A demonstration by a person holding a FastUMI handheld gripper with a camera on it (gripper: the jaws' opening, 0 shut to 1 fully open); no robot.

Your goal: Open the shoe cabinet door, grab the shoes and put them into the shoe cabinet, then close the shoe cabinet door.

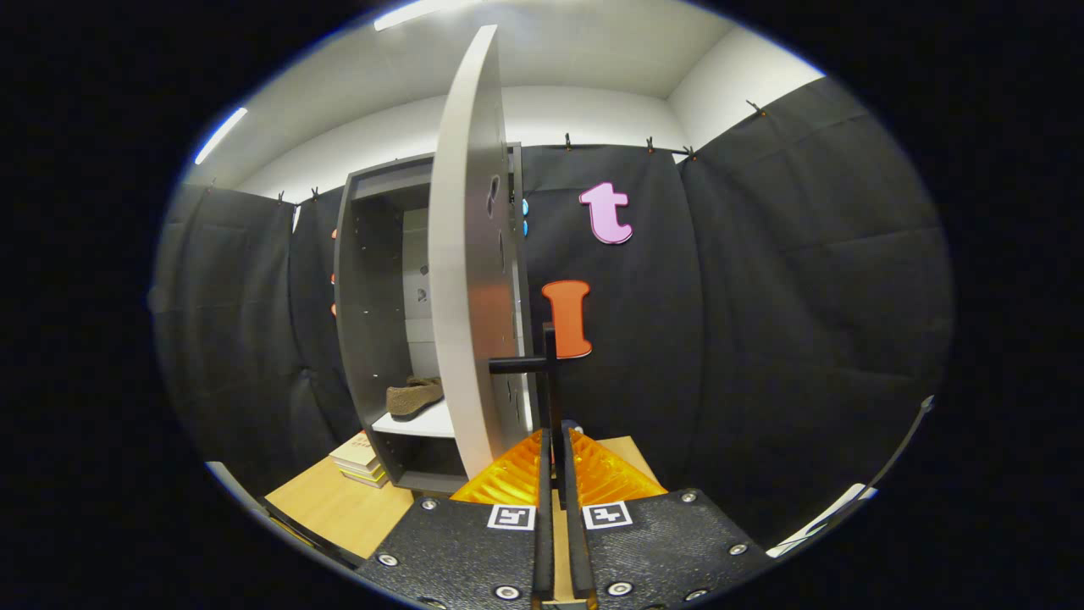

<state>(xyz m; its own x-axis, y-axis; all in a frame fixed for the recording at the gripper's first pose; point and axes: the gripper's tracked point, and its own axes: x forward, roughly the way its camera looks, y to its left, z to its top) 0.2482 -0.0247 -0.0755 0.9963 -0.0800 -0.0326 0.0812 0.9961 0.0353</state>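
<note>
The grey shoe cabinet point(366, 322) stands open on the wooden table, its pale door point(470, 280) swung out toward me and seen almost edge-on. A brown shoe point(415, 396) lies on the white shelf inside, low in the cabinet. A black bar handle point(549, 373) sticks out from the door's face on a short post. My gripper point(555, 449) is shut on the lower part of that handle, with the bar running down between both fingers.
A small stack of books point(360, 457) lies on the wooden table point(339, 508) against the cabinet's lower left corner. Black cloth walls close in the booth behind and to the right of the cabinet.
</note>
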